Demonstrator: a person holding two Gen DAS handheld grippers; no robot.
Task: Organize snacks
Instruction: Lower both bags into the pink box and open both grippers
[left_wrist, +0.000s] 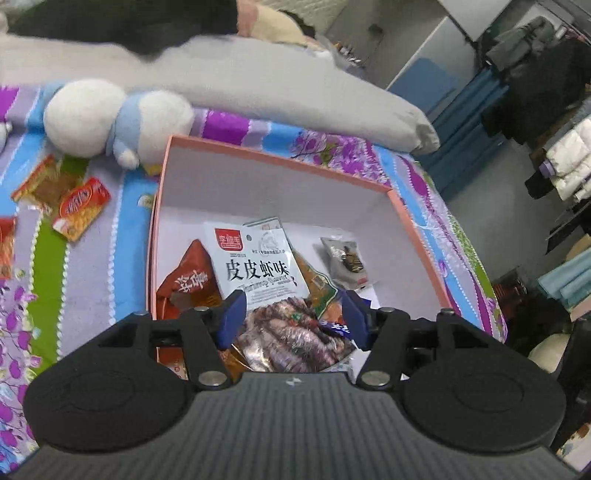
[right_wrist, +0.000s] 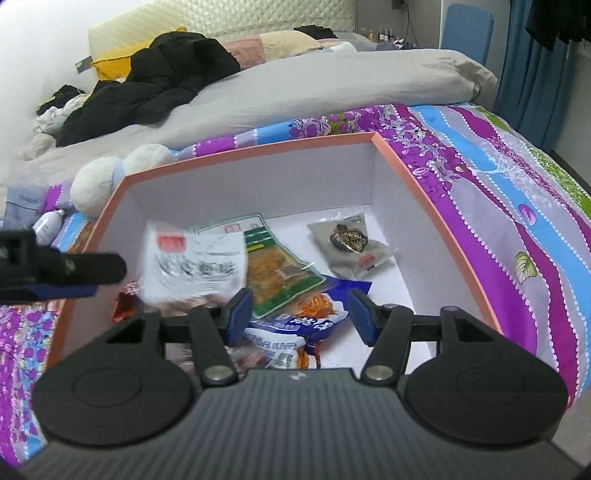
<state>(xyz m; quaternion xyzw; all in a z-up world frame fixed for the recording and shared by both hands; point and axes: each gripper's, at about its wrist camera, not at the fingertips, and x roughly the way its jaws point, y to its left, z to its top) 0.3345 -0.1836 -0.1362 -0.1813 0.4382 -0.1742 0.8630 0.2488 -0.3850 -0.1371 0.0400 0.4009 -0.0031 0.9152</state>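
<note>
A pink-rimmed box (left_wrist: 275, 157) with white walls lies open on the bed; it also shows in the right wrist view (right_wrist: 255, 153). Inside lie a white shrimp-flavour packet (left_wrist: 258, 266), a red-brown packet (left_wrist: 188, 280), a green packet (right_wrist: 273, 266), a grey packet (right_wrist: 351, 245) and a blue-white packet (right_wrist: 295, 325). My left gripper (left_wrist: 291, 314) is open above the white packet, which looks blurred in the right wrist view (right_wrist: 195, 262). My right gripper (right_wrist: 301, 308) is open and empty over the blue-white packet. Loose red and orange snack packets (left_wrist: 79, 208) lie on the bedspread left of the box.
A white and blue plush toy (left_wrist: 110, 118) lies behind the box. A grey duvet (right_wrist: 295, 85) with black clothes (right_wrist: 155, 81) covers the far bed. A small white bottle (right_wrist: 48, 225) lies left of the box. The bed edge runs along the right.
</note>
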